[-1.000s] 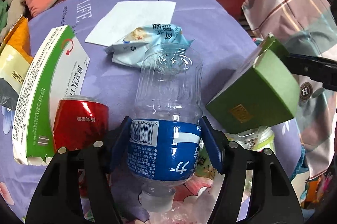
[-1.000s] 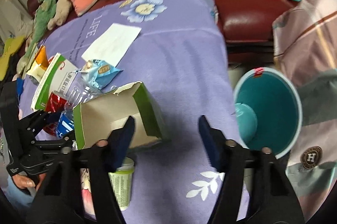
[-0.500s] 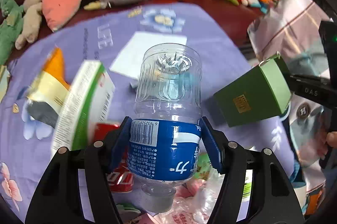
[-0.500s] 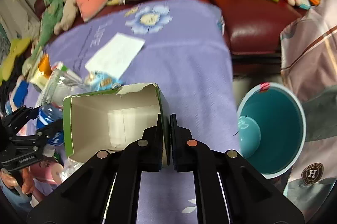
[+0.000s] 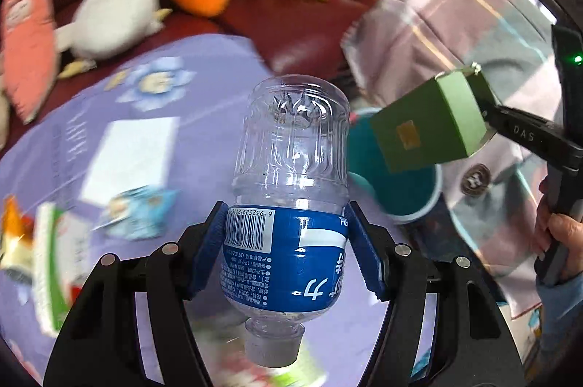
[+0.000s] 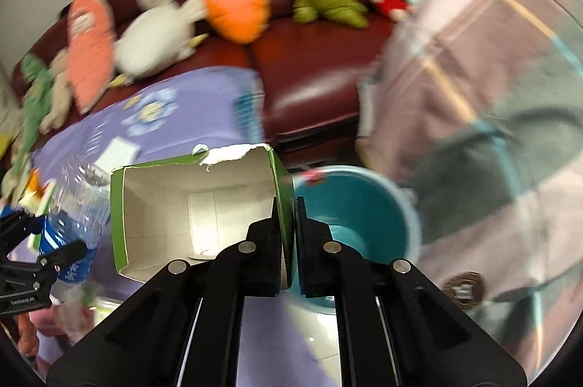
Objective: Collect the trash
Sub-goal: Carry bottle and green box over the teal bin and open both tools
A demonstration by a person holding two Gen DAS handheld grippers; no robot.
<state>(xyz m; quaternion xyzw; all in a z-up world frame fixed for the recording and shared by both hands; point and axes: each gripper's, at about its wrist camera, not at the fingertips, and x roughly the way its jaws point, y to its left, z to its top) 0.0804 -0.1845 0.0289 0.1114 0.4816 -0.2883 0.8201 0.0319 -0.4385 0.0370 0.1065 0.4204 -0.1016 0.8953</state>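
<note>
My left gripper (image 5: 288, 241) is shut on a clear plastic bottle (image 5: 291, 168) with a blue label, cap end toward the camera, held above the purple table. My right gripper (image 6: 289, 205) is shut on the side wall of an open green cardboard box (image 6: 196, 212) with a white inside. In the left wrist view the green box (image 5: 430, 128) hangs over the teal trash bin (image 5: 404, 201). The bin (image 6: 357, 205) sits just right of the box in the right wrist view. The bottle (image 6: 73, 216) shows at the left there.
On the purple tablecloth (image 5: 204, 95) lie a white paper (image 5: 131, 154), a blue snack wrapper (image 5: 138, 212) and a green-and-white carton (image 5: 51, 267). Plush toys (image 6: 237, 1) line the dark red sofa (image 6: 309, 70). A plaid pink cloth (image 6: 492, 95) hangs at the right.
Both grippers have lifted and swung right toward the teal bin. The right gripper closed on the green box a second ago and now carries it beside the bin.
</note>
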